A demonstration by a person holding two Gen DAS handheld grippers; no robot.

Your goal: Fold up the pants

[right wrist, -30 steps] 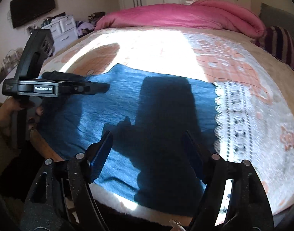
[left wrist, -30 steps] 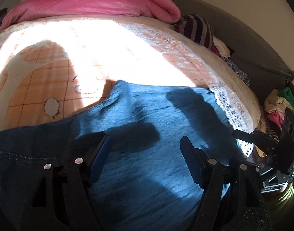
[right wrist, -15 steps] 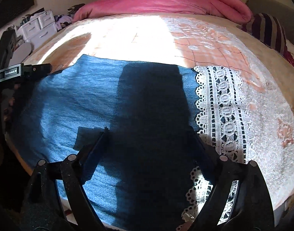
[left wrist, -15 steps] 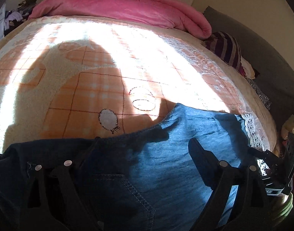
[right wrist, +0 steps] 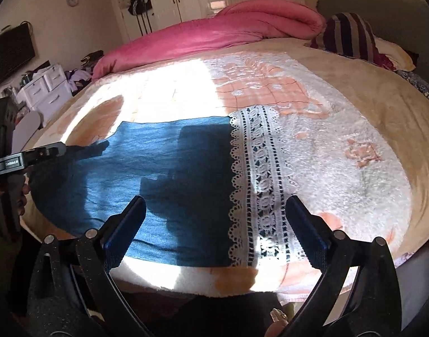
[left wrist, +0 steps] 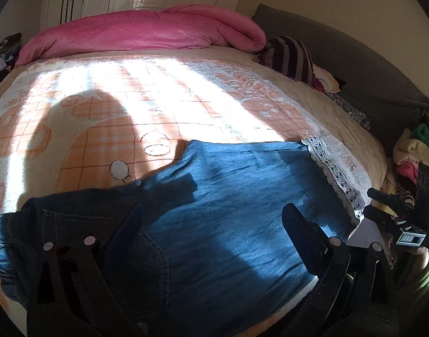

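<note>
Blue denim pants [left wrist: 228, 210] lie flat across the near edge of the bed, waist and back pocket [left wrist: 147, 255] to the left, white lace hem [left wrist: 335, 179] to the right. My left gripper [left wrist: 211, 219] is open and empty, just above the waist end. My right gripper [right wrist: 214, 213] is open and empty, above the leg end near the lace hem [right wrist: 256, 185]. The left gripper also shows in the right wrist view [right wrist: 46, 151], and the right gripper in the left wrist view [left wrist: 382, 205].
The bed has a peach and white blanket [left wrist: 130, 106]. A rolled pink duvet [left wrist: 147, 31] lies along the far side, with a striped pillow [left wrist: 290, 56] beside it. Clothes [left wrist: 416, 146] are piled right of the bed. White drawers [right wrist: 46, 90] stand at the left.
Both grippers have pulled back and up from the pants. The left view now takes in the waist and pocket; the right view has shifted right over the lace hem.
</note>
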